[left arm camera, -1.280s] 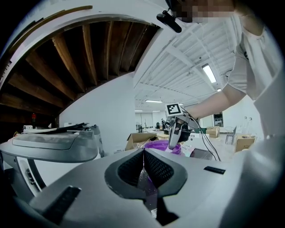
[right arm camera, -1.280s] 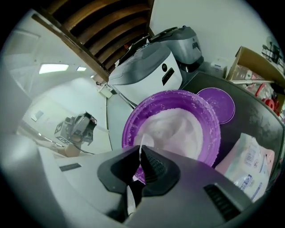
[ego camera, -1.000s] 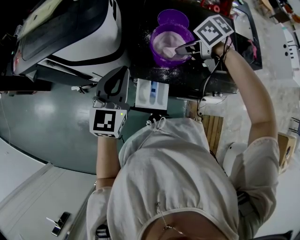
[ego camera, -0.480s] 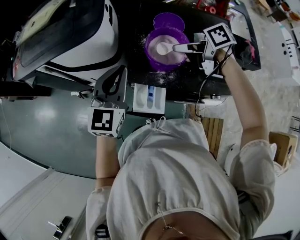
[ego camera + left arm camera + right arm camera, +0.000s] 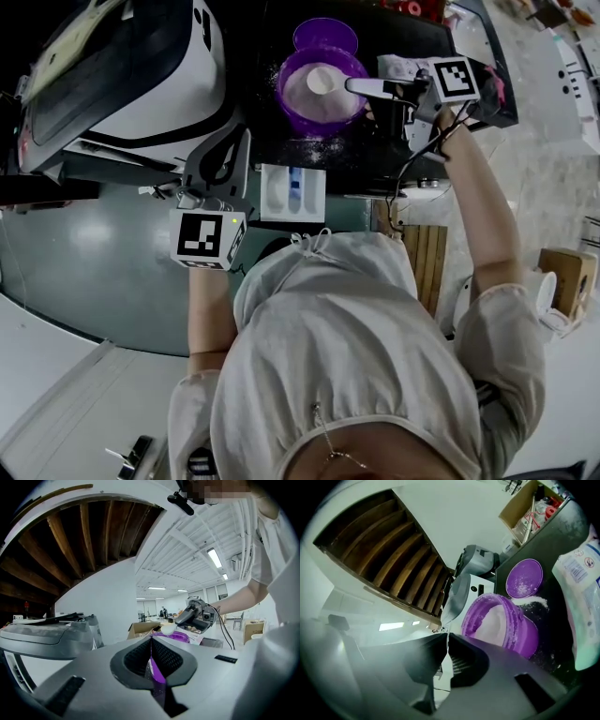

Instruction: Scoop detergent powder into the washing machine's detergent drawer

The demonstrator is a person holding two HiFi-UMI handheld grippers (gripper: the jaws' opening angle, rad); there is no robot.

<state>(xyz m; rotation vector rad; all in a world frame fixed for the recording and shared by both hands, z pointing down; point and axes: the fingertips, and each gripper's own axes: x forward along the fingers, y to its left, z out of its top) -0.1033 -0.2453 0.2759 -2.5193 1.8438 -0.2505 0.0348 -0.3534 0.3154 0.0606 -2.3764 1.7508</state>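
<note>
Right gripper: held over purple tub, clamped on scoop.
Left gripper: closed, beside drawer.
Surface: black, powder-dusted.

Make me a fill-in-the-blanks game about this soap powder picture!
1. The right gripper holds a scoop heaped with white ____.
2. The scoop hangs over an open tub whose colour is ____.
3. The tub's round lid lies next to it and is the same colour.
4. The white detergent drawer is closest to the ____ gripper.

Missing words: powder; purple; left.
</note>
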